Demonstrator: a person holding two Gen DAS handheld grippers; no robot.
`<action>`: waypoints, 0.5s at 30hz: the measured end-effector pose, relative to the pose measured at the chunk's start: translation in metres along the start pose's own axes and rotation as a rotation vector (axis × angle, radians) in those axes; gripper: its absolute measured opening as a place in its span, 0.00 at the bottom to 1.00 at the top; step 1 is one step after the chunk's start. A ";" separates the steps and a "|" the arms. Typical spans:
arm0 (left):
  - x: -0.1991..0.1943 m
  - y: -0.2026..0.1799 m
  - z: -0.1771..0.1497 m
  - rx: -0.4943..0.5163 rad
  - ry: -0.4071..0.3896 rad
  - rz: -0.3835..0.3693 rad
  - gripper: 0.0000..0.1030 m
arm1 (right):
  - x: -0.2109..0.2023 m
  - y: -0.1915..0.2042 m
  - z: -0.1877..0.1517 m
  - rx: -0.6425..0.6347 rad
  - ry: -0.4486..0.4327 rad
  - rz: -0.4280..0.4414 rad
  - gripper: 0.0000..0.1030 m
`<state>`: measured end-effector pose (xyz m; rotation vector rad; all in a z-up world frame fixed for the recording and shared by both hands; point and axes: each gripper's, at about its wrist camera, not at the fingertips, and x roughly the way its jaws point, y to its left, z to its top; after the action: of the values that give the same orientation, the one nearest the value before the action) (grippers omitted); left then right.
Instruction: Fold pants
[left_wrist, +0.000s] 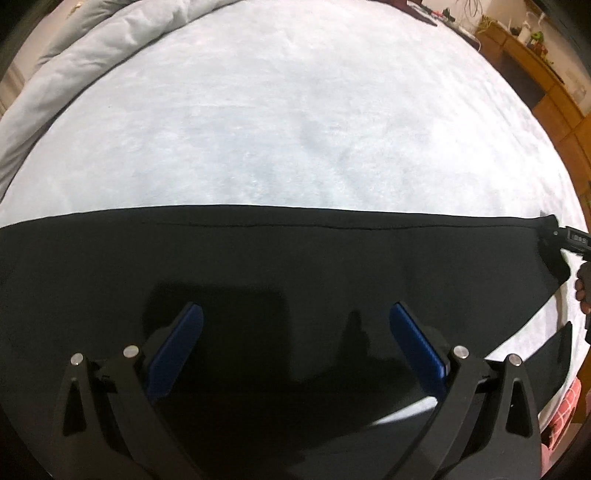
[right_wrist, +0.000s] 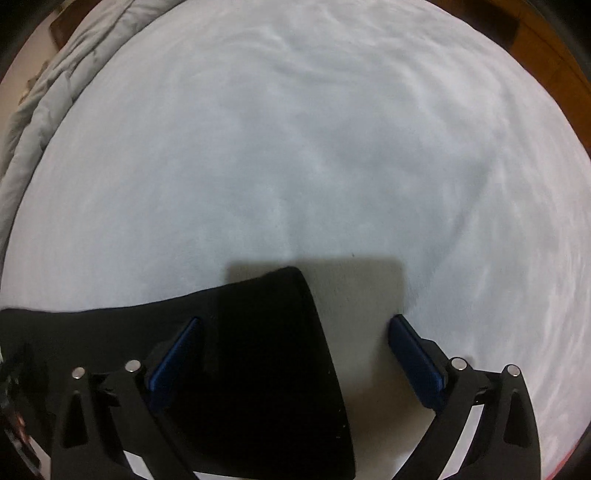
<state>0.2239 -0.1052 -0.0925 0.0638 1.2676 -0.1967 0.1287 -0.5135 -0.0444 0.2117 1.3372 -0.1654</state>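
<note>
Black pants (left_wrist: 258, 258) lie flat across the near part of a pale blue bed (left_wrist: 280, 122), their far edge straight from left to right. My left gripper (left_wrist: 295, 314) is open just above the middle of the pants, blue pads (left_wrist: 188, 332) wide apart. The right gripper shows at the far right of the left wrist view (left_wrist: 570, 240), by the pants' right end. In the right wrist view the pants' end (right_wrist: 266, 332) lies between the open fingers of my right gripper (right_wrist: 295, 328), under the left pad (right_wrist: 184, 343); the right pad is over bare sheet.
A bunched grey duvet (left_wrist: 74, 74) lies along the bed's far left side. Wooden furniture with small items (left_wrist: 528, 48) stands beyond the bed's right edge. A red patterned cloth (left_wrist: 565, 413) shows at the lower right. The bed sheet (right_wrist: 295, 147) stretches ahead.
</note>
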 end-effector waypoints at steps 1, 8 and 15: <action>0.004 -0.003 0.003 0.008 0.010 -0.002 0.97 | -0.002 0.002 0.001 -0.026 -0.013 -0.011 0.97; 0.006 -0.010 0.013 0.010 0.006 -0.022 0.97 | -0.027 0.016 -0.009 -0.155 -0.088 0.022 0.06; -0.009 -0.024 0.025 0.049 -0.045 -0.169 0.97 | -0.080 0.013 -0.028 -0.202 -0.208 0.275 0.06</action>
<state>0.2407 -0.1314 -0.0745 -0.0060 1.2233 -0.3724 0.0871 -0.4943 0.0279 0.1994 1.0968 0.1754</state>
